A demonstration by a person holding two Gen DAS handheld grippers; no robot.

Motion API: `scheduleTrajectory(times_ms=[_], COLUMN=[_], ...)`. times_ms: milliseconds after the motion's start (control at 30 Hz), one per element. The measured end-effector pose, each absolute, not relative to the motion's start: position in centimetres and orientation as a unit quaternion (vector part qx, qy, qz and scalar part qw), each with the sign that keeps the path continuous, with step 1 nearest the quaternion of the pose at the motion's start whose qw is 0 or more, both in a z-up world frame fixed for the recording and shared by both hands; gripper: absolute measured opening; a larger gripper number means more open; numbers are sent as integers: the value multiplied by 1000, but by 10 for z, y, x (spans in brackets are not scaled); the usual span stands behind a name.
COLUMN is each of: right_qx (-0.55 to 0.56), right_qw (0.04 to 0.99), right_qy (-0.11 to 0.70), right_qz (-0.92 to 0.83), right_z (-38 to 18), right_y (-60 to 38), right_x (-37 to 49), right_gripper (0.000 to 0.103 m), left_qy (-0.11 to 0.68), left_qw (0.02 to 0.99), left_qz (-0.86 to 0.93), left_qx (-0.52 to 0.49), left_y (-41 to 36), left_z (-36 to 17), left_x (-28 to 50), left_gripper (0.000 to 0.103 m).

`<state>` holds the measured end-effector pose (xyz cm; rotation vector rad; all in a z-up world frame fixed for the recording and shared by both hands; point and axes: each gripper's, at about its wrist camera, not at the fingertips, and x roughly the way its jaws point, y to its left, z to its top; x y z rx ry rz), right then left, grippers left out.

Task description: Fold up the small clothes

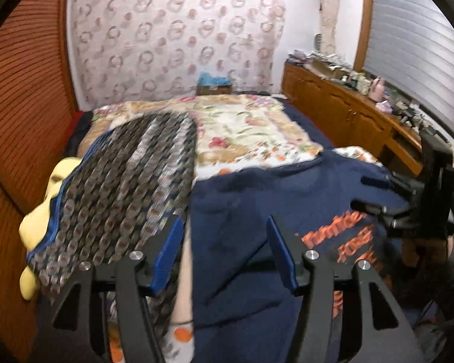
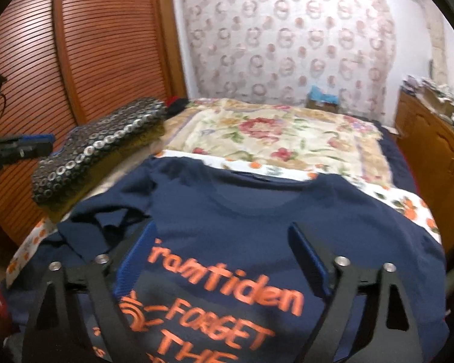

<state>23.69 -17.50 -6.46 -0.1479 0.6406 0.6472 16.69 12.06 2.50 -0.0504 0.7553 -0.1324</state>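
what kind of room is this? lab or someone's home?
A home bedroom, most likely. A bed with a floral bedspread fills the room, louvred wooden wardrobe doors run along one side, and a low wooden cabinet cluttered with small household items lines the other. A navy T-shirt lies on the bed.

Bedroom. Bed (image 2: 287,139) with floral quilt (image 1: 251,127) at centre, navy sheet beneath. Behind bed's head: white wall hung with ring-patterned cloth (image 2: 287,36). To bed's left: louvred orange-brown wooden doors (image 2: 84,45). To bed's right: long wooden cabinet (image 1: 342,112), top cluttered with small items; above it, a window with closed slatted shutter (image 1: 408,45). Light even, soft.
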Motion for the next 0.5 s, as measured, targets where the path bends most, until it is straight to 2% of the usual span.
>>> scheduleTrajectory(times_ms=[133,333,500], right_qx=[-90,-135,-165], right_qw=[873,830,806], right_qy=[321,368,386], right_qz=[356,396,416], right_z=[-71,-104,-125], right_y=[-144,-92,-61], right_x=[244,265,271], right_gripper=[77,59,55], left_qy=[368,348,344], left_qw=[928,936,937], left_qz=[-44,-24,-23], left_qx=[-32,-45,-52], left_y=[132,135,131], left_z=[6,-11,-24], left_x=[152,133,119], left_gripper=[57,57,57])
